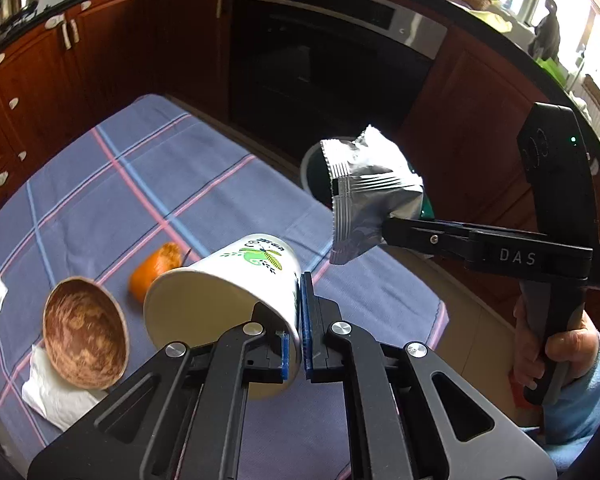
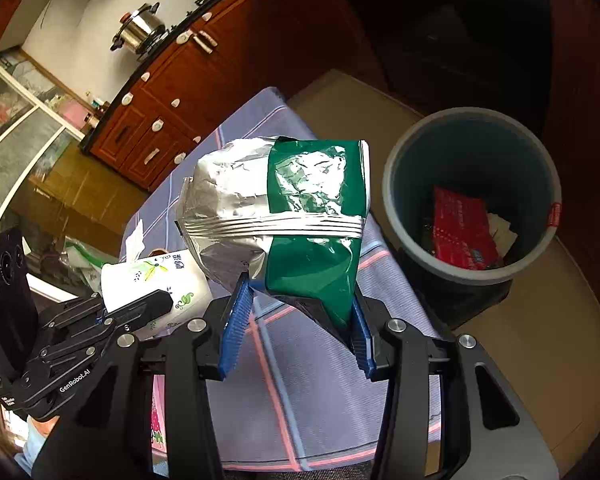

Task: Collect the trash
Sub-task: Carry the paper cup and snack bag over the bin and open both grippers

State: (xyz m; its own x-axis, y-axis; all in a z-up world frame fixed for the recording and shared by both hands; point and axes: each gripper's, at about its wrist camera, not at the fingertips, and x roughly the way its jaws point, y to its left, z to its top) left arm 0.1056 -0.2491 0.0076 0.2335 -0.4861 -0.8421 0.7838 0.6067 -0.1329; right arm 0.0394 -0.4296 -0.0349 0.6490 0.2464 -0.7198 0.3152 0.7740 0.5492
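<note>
Two grippers each carry a piece of trash. From the left wrist view, the left gripper (image 1: 296, 350) at lower centre is clamped on the wall of a white paper cup (image 1: 224, 300), one blue pad inside the rim and one outside; the cup lies tilted, mouth toward lower left, above the checked tablecloth (image 1: 112, 200). Left of it sit a wooden bowl (image 1: 85, 332) and an orange peel (image 1: 156, 266). At right, the right gripper (image 1: 388, 230) pinches a silver snack bag (image 1: 364, 196).

From the right wrist view, the right gripper (image 2: 298, 320) at lower centre grips the green-and-silver snack bag (image 2: 284, 208) by its lower end, the bag rising toward frame centre. The grey bin (image 2: 396, 200) stands at right, beside the bag, with a red wrapper (image 2: 460, 232) inside.
</note>
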